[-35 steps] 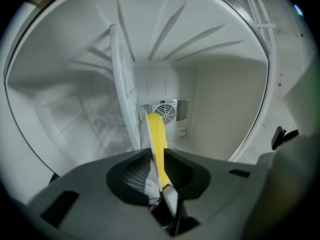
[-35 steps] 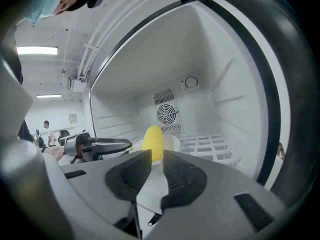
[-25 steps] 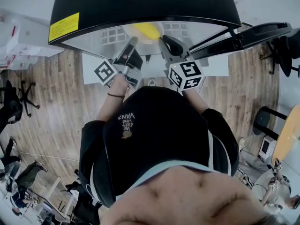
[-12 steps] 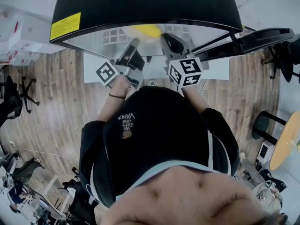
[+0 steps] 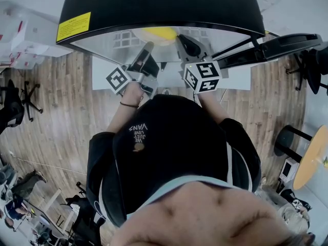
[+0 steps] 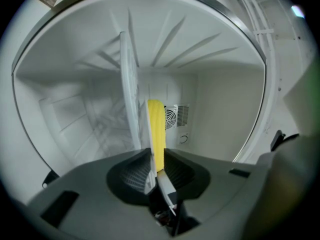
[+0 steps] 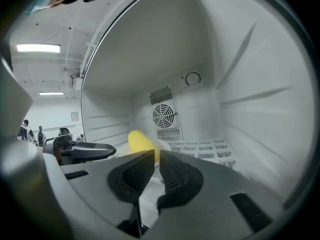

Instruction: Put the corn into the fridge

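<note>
Hold thin white plate (image 6: 129, 99) level by its rim in clamped left tongs (image 6: 156, 156), easing yellow corn cob (image 6: 156, 129) deeper into white fridge (image 6: 225, 109); leave narrow, empty right tongs (image 7: 156, 156) clear

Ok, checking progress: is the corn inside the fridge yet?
Inside: the corn lies within the white fridge walls, fan grille behind it.

corn (image 5: 160, 33) is inside the open fridge (image 5: 164, 4)
</note>
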`<state>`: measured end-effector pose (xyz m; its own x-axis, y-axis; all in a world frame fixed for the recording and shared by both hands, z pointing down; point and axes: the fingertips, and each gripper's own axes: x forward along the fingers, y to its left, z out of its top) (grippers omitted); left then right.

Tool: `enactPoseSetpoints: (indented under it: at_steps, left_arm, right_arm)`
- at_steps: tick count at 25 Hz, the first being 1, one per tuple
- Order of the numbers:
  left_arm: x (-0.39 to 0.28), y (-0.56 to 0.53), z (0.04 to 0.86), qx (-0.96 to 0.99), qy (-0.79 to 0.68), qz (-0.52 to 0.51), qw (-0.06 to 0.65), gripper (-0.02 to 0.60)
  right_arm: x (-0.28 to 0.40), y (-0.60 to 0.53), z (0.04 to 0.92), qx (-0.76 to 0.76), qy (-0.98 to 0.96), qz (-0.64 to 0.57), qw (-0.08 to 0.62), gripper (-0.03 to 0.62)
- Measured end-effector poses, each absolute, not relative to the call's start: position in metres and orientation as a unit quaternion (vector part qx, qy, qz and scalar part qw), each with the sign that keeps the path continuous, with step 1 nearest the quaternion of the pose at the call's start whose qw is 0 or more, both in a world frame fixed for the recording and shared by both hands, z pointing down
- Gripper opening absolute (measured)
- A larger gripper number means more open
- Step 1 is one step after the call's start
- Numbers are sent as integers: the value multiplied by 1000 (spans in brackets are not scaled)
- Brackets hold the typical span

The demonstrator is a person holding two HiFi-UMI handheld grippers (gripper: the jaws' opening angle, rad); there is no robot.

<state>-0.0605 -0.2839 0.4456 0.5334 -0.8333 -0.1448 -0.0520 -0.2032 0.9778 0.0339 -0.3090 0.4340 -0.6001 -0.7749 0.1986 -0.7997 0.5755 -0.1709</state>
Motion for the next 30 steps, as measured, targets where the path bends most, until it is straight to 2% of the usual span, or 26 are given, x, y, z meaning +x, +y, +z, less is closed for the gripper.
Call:
enactPoseSetpoints:
  at_steps: [26,30]
  left_arm:
    - [-63,-276,446,702,-301,-343,547,80]
    - [-62,-276,444,705,-296,-341,547,100]
  right_arm:
    - [37,-292,426,473,-872,116,41,40]
    - [35,-285,425,478,-870,117,39,40]
